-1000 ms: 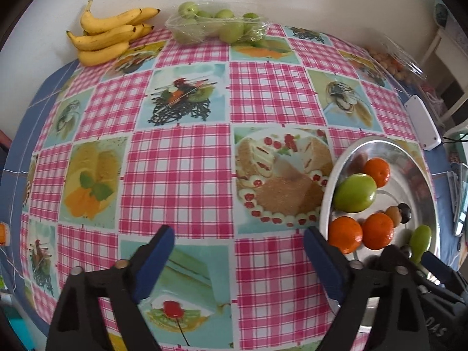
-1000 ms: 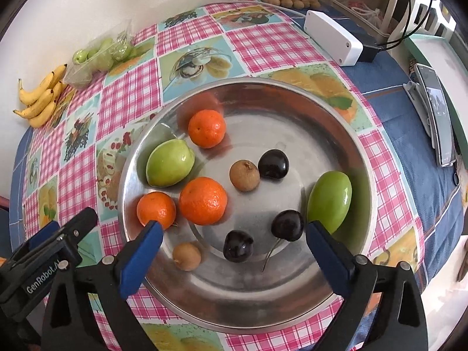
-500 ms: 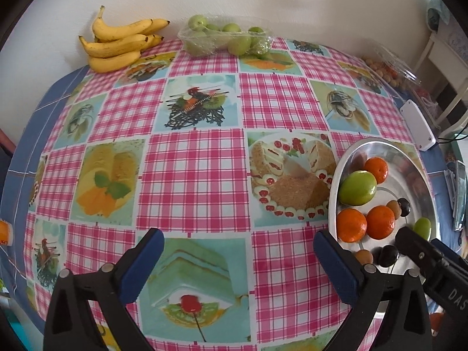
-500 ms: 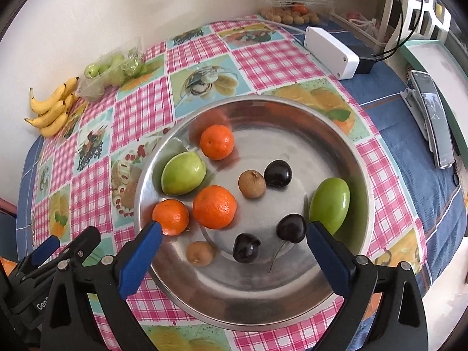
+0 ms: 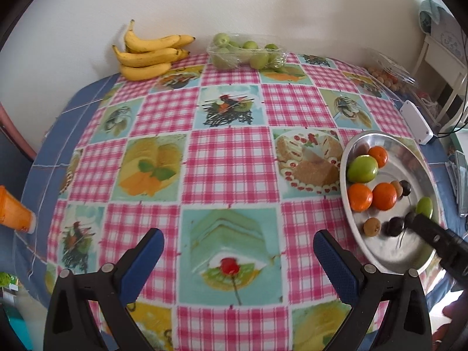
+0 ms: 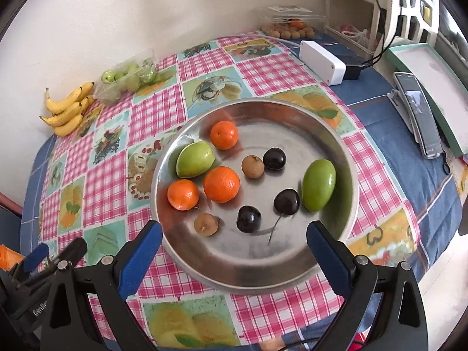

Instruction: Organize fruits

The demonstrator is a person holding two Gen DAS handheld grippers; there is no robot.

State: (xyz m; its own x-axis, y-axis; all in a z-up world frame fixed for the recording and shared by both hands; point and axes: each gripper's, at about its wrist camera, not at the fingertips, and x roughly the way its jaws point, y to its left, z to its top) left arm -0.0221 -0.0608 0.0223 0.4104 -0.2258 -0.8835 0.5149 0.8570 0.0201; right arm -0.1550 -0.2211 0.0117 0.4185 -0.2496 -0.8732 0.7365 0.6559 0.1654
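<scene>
Left gripper point(image 5: 238, 253): jaws spread wide, empty, over bare checked tablecloth point(image 5: 234, 158).
Right gripper point(image 6: 234, 247): wide, empty, at metal tray point(image 6: 292, 114) near rim.
Bananas point(image 5: 149, 55): at far wall edge.

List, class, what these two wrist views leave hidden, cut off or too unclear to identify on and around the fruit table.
- Clear box, right wrist view: far off and glary; its small round brown fruits cannot be identified.
- Orange object, left wrist view: cut off by the left edge; what it is stays unclear.
- Metal tray, left wrist view: the right gripper covers its near side.
- Bagged green fruits: wrapping blurs their count.
</scene>
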